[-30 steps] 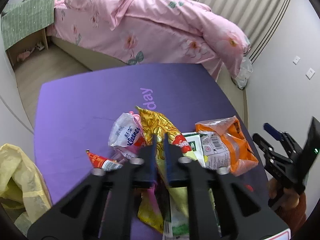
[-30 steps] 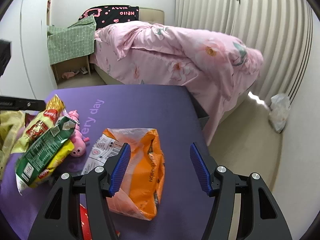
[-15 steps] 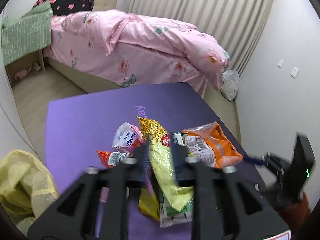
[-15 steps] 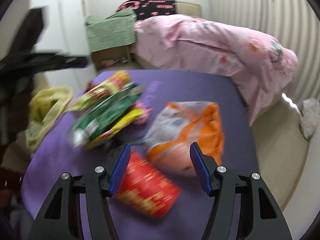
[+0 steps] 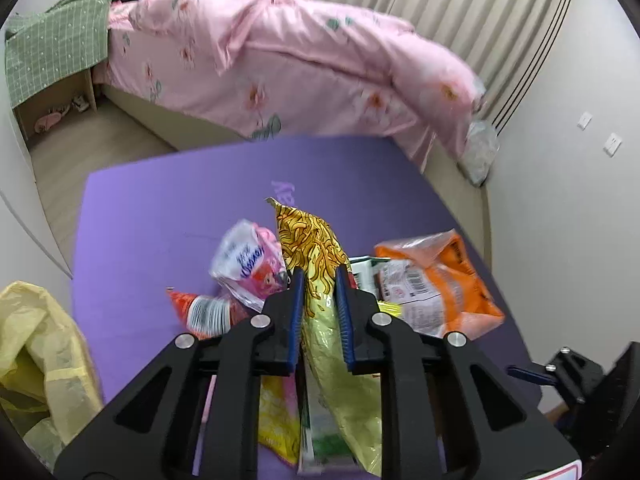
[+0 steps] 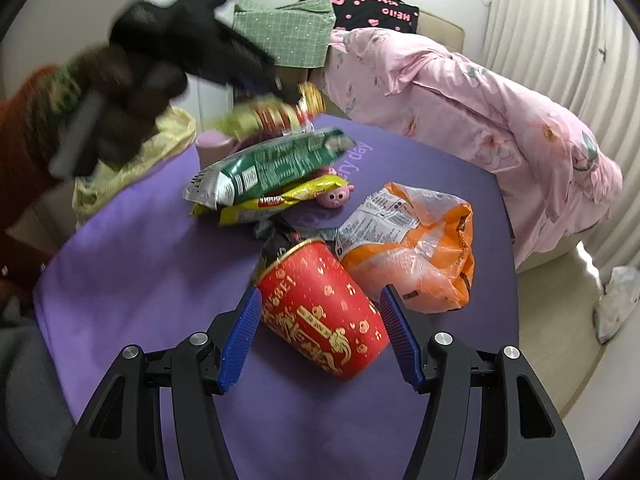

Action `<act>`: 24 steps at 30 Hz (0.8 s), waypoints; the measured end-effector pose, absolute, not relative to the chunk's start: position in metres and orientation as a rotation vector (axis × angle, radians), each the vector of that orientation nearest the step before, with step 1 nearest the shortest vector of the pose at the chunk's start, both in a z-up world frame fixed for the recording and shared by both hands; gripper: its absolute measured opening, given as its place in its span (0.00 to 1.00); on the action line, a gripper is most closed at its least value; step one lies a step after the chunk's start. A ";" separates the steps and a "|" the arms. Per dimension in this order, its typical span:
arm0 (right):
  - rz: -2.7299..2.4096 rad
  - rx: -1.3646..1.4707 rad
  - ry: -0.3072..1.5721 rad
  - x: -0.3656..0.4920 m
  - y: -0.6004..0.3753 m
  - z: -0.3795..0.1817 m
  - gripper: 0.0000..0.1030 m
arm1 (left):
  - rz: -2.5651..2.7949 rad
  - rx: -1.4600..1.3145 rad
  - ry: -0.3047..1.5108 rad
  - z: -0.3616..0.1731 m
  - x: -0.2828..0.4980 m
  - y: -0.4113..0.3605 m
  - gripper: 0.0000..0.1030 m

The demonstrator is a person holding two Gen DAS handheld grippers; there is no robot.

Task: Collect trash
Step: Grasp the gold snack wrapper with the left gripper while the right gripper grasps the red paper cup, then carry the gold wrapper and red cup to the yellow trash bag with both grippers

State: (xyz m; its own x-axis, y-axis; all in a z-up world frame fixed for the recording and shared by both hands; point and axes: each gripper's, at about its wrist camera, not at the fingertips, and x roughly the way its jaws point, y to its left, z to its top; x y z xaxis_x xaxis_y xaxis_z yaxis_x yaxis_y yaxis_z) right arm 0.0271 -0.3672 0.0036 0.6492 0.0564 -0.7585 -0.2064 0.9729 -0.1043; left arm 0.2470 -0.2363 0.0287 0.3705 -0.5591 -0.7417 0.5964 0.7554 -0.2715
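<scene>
One red cup point(image 6: 324, 308) sits between the right gripper's point(image 6: 320, 336) wide jaws; the left gripper's point(image 5: 318, 312) closing jaws pinch one yellow wrapper point(image 5: 316, 264). Purple tabletop point(image 6: 152, 264), pink bed point(image 5: 280, 76).

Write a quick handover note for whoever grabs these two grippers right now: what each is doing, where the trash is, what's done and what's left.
Left gripper: jaws have just been closing on the yellow noodle packet, lifted off the purple mat.
Right gripper: open, straddling the red cup lying on its side, not gripped.
On the mat: green packet, orange bag, tissue pack.
Yellow trash bag sits at the mat's left edge.
Left: bag the noodle packet, then the rest.
</scene>
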 end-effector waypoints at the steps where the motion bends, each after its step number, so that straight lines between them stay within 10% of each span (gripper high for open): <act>1: 0.153 -0.198 0.851 0.027 -0.367 0.002 0.56 | -0.750 0.032 0.917 0.038 0.243 -0.228 0.14; 11: 0.261 -0.262 0.899 0.053 -0.360 -0.023 0.56 | -0.770 0.026 0.820 0.077 0.180 -0.156 0.15; 24: 0.218 -0.163 0.919 0.048 -0.346 -0.016 0.47 | -0.659 -0.096 0.931 0.002 0.132 -0.054 0.15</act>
State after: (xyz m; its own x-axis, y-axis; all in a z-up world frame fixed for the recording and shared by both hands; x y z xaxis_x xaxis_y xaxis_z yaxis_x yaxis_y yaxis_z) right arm 0.0475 -0.3457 -0.0156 0.5874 0.1164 -0.8009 -0.2552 0.9658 -0.0468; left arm 0.1321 -0.0538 0.0016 0.4175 -0.5643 -0.7122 0.4841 0.8015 -0.3512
